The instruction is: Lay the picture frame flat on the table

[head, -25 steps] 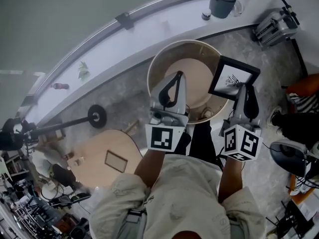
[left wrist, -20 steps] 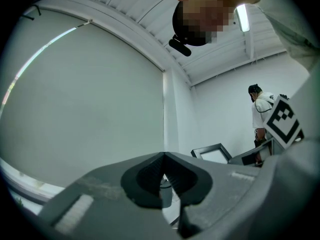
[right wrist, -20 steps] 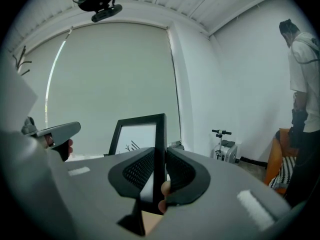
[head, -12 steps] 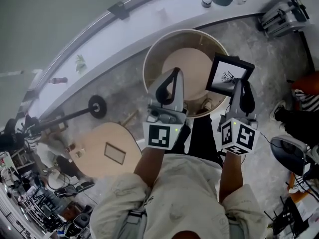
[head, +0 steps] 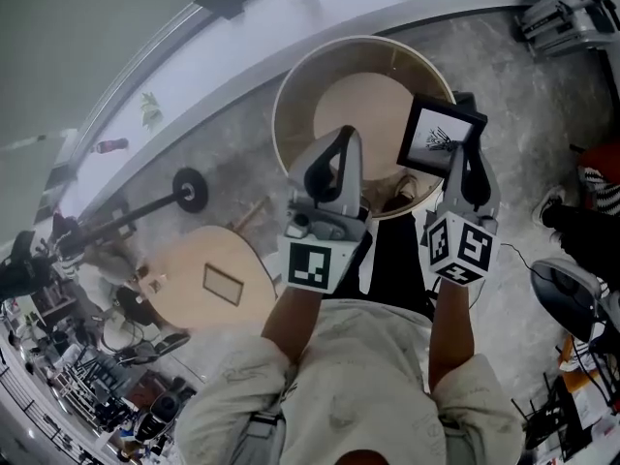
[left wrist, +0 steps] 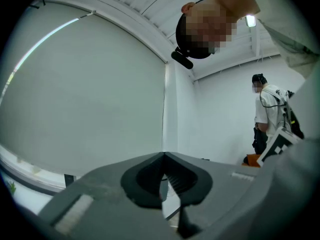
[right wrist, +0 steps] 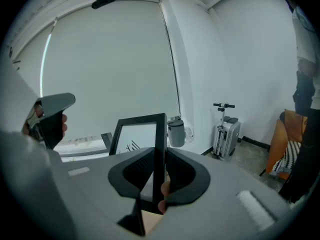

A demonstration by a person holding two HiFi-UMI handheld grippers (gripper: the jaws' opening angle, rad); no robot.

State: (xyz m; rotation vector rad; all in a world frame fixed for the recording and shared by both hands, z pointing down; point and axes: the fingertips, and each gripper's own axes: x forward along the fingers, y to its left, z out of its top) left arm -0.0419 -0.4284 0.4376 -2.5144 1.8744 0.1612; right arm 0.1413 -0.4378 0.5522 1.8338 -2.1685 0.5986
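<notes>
- The frame (head: 441, 134) (black rim, white picture with a dark sprig) is over the right edge of the round surface (head: 360, 105). It is tilted and not lying flat; whether it touches the surface I cannot tell.
- The right gripper (head: 463, 163) is at the surface's right edge. In the right gripper view its jaws are clamped on one side bar of the frame (right wrist: 136, 134), which stands edge-on between the pads.
- The left gripper (head: 339, 148) hovers over the near part of the surface, left of the frame. Its jaws are together at the tips, with nothing between them.
</notes>
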